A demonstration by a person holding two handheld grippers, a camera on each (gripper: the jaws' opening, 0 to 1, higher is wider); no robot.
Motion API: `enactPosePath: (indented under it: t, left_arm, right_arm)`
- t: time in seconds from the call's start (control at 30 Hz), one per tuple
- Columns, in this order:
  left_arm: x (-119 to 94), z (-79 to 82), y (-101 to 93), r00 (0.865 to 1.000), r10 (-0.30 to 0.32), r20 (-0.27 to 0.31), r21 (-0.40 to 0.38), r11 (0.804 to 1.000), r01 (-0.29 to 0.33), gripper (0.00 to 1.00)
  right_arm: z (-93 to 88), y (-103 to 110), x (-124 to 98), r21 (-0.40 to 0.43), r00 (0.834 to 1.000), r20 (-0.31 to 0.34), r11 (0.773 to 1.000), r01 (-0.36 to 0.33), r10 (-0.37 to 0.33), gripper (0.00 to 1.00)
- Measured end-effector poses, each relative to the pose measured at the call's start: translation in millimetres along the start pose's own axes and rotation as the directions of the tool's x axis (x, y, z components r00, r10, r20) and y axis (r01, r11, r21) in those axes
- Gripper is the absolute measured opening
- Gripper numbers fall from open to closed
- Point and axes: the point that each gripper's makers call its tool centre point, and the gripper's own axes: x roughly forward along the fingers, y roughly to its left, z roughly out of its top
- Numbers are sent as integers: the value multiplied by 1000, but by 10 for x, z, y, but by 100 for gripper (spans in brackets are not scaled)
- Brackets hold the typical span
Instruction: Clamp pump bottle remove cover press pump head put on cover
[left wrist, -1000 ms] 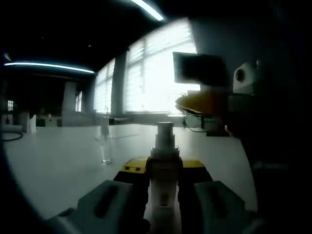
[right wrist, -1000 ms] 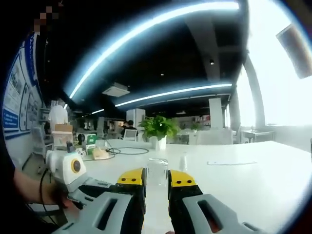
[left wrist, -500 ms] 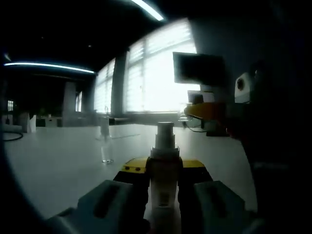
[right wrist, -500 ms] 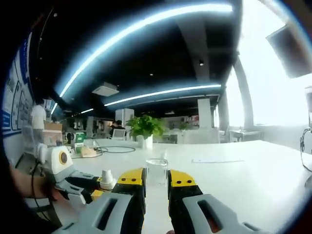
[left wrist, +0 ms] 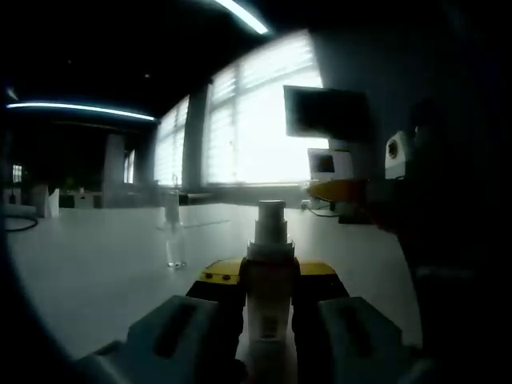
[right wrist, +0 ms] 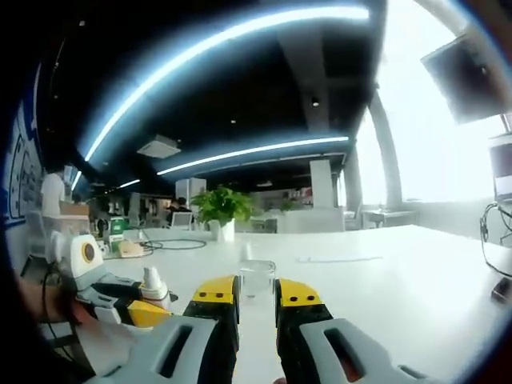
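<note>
A white pump bottle (left wrist: 270,280) stands upright between the yellow-tipped jaws of my left gripper (left wrist: 270,276), which is shut on it. Its bare pump head (left wrist: 270,218) rises above the jaws. My right gripper (right wrist: 256,292) is shut on a clear cover (right wrist: 257,277), held above the white table (right wrist: 384,280). In the right gripper view, the left gripper (right wrist: 136,310) sits low at the left with the bottle's pump head (right wrist: 152,280) showing. In the left gripper view, the right gripper (left wrist: 342,190) hangs at the right, apart from the bottle.
A small clear bottle (left wrist: 174,240) stands on the table (left wrist: 96,264) left of the clamped bottle. A dark monitor (left wrist: 326,112) and a small screen (left wrist: 324,164) stand by the windows. A potted plant (right wrist: 220,210) and cables (right wrist: 172,244) lie across the table.
The right gripper has swung with the cover, bringing the left gripper and pump head further into its view. In the left gripper view it has drifted rightward and lower. The clamped bottle has not moved.
</note>
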Motion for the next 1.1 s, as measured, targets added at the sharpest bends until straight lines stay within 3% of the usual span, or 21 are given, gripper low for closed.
enactPosePath:
  t: [0.63, 0.77, 1.1]
  left_arm:
    - [5, 6, -1, 1000, 0, 0, 0, 1000, 0, 13]
    - [6, 5, -1, 1000, 0, 0, -1, 1000, 0, 13]
    - [4, 1, -6, 1000, 0, 0, -1, 1000, 0, 13]
  right_arm:
    - [-315, -207, 11, -17, 993, -98, 998, 58, -60, 12]
    - [-444, -224, 18, -62, 990, -127, 996, 60, -67, 12]
    - [-626, -291, -3, -13, 981, -176, 997, 78, -79, 12]
